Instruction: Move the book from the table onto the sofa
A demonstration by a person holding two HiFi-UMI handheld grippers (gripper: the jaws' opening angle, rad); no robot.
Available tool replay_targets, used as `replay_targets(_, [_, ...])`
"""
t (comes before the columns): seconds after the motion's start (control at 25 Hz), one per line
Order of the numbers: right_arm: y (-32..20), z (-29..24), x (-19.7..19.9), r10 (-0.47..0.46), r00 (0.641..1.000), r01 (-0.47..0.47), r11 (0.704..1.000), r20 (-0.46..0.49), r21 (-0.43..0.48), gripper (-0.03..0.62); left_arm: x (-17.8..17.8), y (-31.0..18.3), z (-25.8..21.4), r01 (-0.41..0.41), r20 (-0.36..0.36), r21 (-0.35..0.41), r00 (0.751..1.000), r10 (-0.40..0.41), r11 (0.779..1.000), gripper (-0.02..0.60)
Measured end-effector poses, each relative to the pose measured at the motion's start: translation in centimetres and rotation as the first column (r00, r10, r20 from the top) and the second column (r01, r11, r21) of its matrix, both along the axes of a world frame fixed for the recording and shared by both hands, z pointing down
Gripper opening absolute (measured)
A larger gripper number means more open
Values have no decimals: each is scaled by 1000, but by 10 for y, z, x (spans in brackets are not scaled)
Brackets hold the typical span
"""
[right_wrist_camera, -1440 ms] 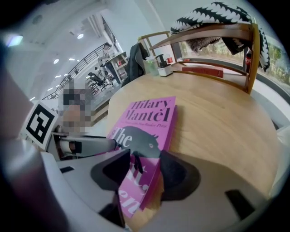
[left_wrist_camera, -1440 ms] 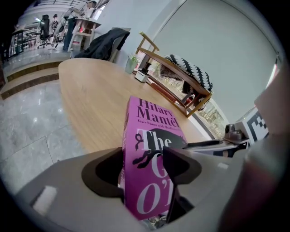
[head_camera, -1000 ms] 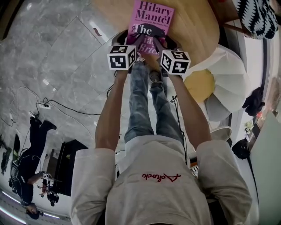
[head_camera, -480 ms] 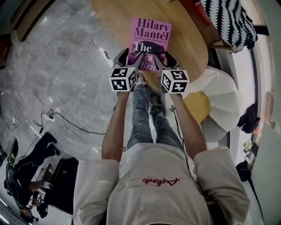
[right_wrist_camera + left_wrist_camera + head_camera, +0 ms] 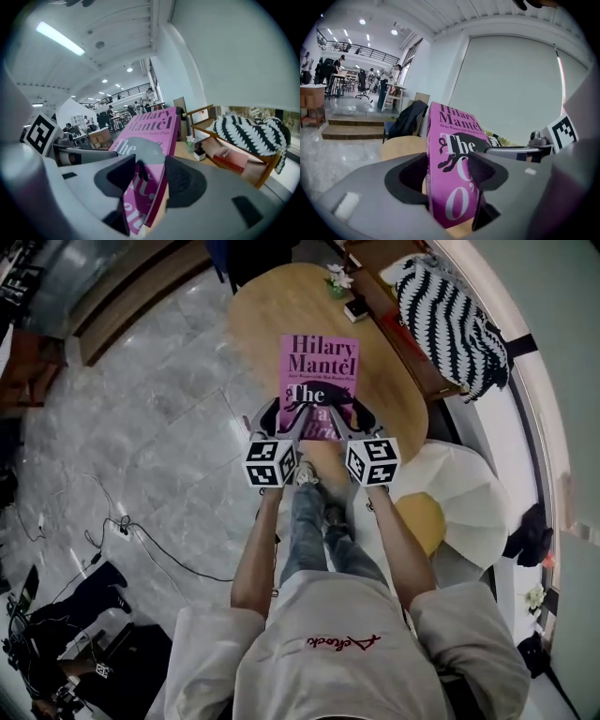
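Observation:
A pink paperback book hangs in the air over the oval wooden table, gripped at its near edge from both sides. My left gripper is shut on the book's left near corner, my right gripper on its right near corner. In the left gripper view the book stands on edge between the pads of the left gripper. Likewise the book sits clamped in the right gripper. The sofa, a wooden frame with a red seat, stands beyond the table at the right.
A black-and-white striped cushion lies on the sofa. A small plant and a dark box sit at the table's far end. A white and yellow chair is at my right. Cables trail over the marble floor.
Both grippers have risen together with the book, which now hangs higher above the table. The view has pulled back, showing more of the table and sofa.

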State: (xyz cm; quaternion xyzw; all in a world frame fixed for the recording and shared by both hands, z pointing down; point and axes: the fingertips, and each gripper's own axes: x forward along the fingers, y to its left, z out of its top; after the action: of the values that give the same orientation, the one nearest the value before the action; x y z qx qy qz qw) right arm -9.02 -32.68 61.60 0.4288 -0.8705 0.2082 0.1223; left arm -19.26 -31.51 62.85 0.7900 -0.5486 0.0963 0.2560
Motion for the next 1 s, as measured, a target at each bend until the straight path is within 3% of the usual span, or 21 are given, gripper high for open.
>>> replay_targets(0.4, [29,-114,14,-30,999,24,982,27,188,204,13,31,-113,28,25,173,999,-33,984,281])
replay_targets(0.72, [53,-201,31,-47,997,26,940,54,341,202,31,55,-199,35,49,312,997,-53,949,281])
replay_targets(1.0, [88,-257,53,-30,995,-14,909,100,417,189,51,88,-251,25,44,389,998,-45,921,282])
